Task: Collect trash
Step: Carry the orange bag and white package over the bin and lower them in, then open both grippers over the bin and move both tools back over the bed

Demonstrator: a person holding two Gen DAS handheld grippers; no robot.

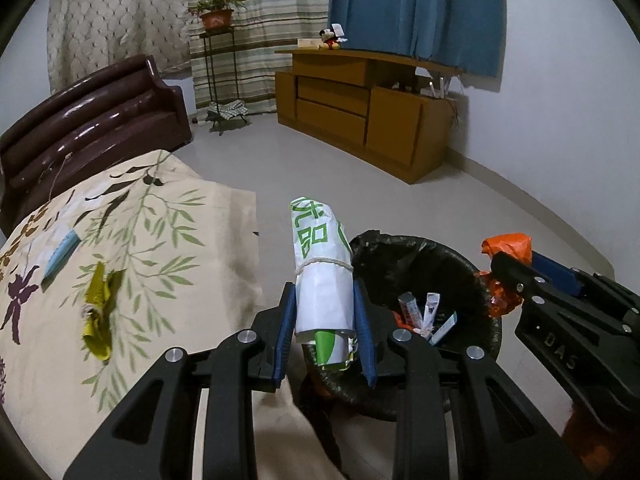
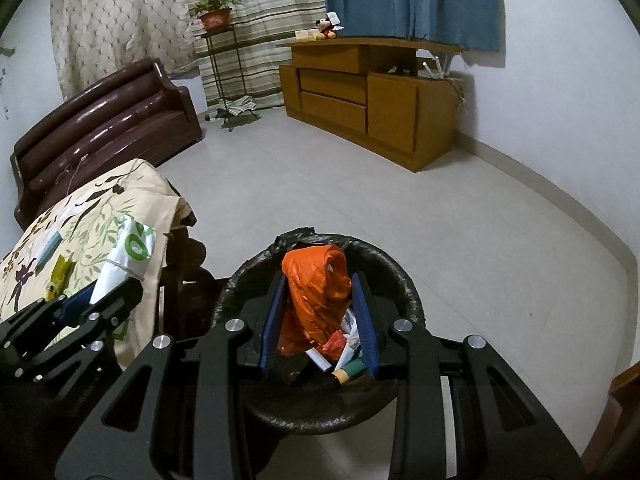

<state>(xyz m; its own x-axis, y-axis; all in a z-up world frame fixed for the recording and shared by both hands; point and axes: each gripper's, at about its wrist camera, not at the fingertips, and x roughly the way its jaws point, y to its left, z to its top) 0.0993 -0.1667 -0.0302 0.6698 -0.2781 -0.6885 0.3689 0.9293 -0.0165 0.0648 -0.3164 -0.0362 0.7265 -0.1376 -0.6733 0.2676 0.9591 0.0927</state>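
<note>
Pale tiled floor, round black-lined trash bin (image 2: 400, 280) below both tongs.
Left gripper (image 1: 325, 312) clamping light, crushable white-green paper roll (image 1: 324, 280) mid-body; right gripper (image 2: 319, 312) pinching soft, slippery orange plastic bag (image 2: 316, 292).

Trash bin (image 2: 320, 408) stands on floor (image 2: 460, 240), just right of desk (image 1: 224, 216). Cloth (image 1: 168, 280) covers desk; wrapper (image 1: 98, 316) and small packet (image 1: 60, 254) lie on cloth. Left hand-held gripper (image 1: 325, 276) holds rolled bag (image 1: 322, 264) between desk edge and bin rim. Right hand-held gripper (image 2: 319, 280) holds crumpled bag (image 2: 316, 300) above bin. Small packets (image 1: 426, 314) lie in bin. Sofa (image 1: 92, 120) behind desk. Cabinet (image 1: 368, 108) at far wall, plant stand (image 1: 218, 76) left of cabinet.
</note>
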